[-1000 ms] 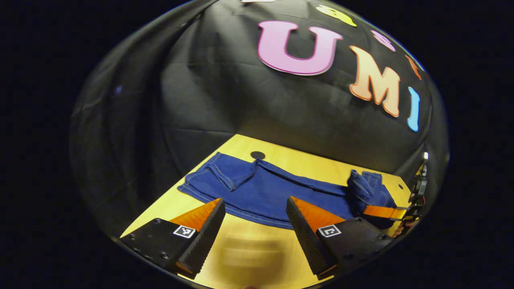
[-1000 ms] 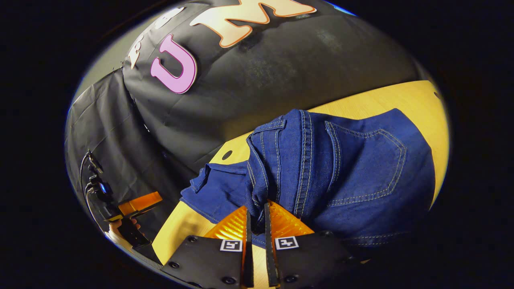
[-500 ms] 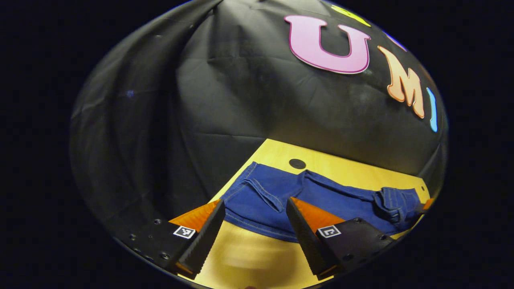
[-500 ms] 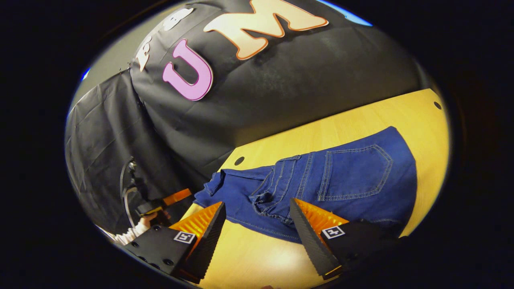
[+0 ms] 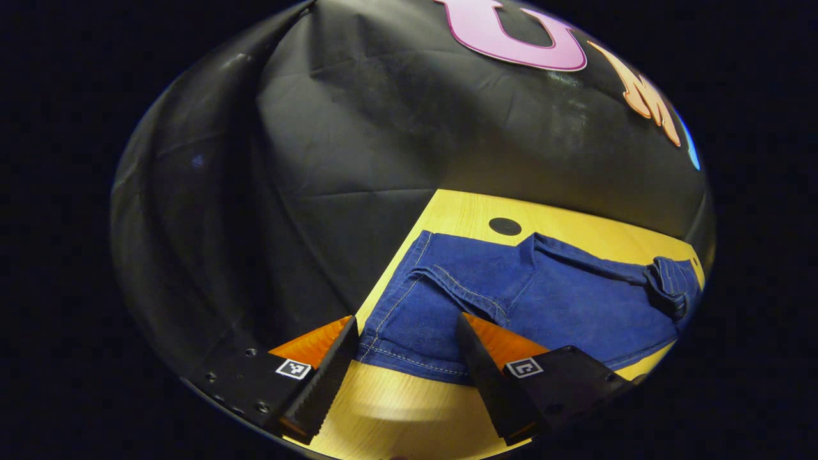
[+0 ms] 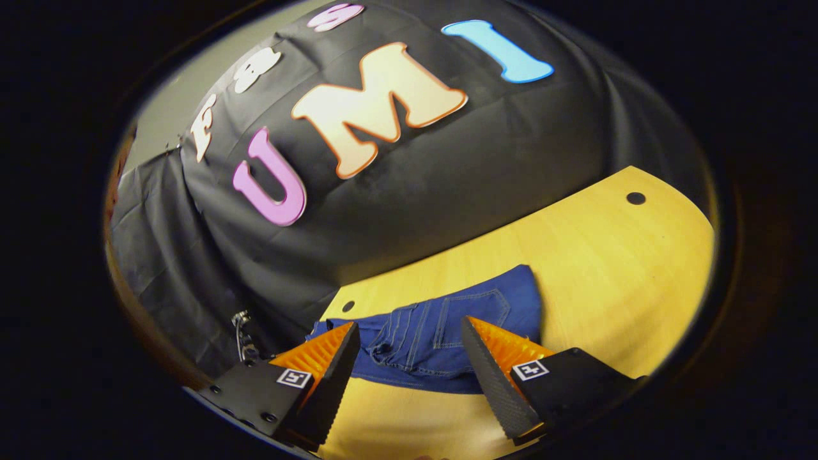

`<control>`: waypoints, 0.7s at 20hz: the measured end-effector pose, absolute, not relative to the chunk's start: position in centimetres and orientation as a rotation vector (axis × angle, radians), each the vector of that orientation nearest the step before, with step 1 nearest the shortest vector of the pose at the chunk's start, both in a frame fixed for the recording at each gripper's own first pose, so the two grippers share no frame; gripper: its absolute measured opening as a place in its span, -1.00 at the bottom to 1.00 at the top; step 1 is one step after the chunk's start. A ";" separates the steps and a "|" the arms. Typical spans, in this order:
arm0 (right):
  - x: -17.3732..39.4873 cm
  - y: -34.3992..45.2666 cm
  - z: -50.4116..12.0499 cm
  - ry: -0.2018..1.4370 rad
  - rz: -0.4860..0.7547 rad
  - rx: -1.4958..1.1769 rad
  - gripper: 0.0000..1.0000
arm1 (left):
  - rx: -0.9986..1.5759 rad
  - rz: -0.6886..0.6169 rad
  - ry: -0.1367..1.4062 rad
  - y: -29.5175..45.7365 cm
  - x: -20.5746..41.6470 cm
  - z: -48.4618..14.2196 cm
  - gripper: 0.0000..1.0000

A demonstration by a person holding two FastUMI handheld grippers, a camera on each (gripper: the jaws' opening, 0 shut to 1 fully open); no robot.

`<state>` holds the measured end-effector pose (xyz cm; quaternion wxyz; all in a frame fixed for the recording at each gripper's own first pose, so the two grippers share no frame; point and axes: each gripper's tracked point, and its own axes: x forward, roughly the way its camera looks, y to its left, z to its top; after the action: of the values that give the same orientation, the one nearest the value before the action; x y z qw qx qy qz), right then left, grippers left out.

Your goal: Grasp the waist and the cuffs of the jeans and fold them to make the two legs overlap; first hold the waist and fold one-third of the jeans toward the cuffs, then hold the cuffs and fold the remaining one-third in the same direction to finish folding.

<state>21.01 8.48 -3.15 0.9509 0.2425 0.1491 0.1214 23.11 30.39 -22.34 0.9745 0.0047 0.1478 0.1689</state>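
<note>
Blue jeans [image 5: 511, 300] lie on the light wooden table [image 5: 396, 415], legs overlapped, the waist folded over toward the cuffs. In the left gripper view the cuff end [image 5: 415, 332] lies just beyond my left gripper [image 5: 404, 348], which is open with its fingers straddling the cuff edge from above. In the right gripper view the folded waist part with a back pocket [image 6: 473, 313] faces up on the jeans [image 6: 434, 348]. My right gripper [image 6: 409, 358] is open, hanging above the table near the jeans' edge, holding nothing.
The table [image 6: 607, 268] stretches far to the right of the jeans in the right gripper view, with a small dark hole [image 6: 635, 198] near its far corner. Another hole [image 5: 505, 225] sits behind the cuffs. Black cloth walls close in behind the table.
My right gripper opened, let go of the waist and pulled back up; the waist now lies folded on the legs. My left gripper moved in closer over the cuffs.
</note>
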 end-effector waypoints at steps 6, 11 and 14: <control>18.6 4.7 -2.0 0.313 0.175 0.497 0.96 | 0.002 0.312 0.339 30.3 23.0 -23.0 0.93; 18.0 4.7 -0.8 0.306 0.196 0.539 0.89 | -0.024 0.242 0.393 29.3 22.8 -22.3 0.46; 17.8 4.2 0.0 0.285 0.196 0.559 0.95 | -0.038 0.226 0.403 27.9 23.5 -22.8 -0.53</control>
<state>17.83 4.23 0.02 0.9465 0.2745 0.1397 0.0964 23.48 27.93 -22.76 0.9732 -0.0188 0.1997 0.1121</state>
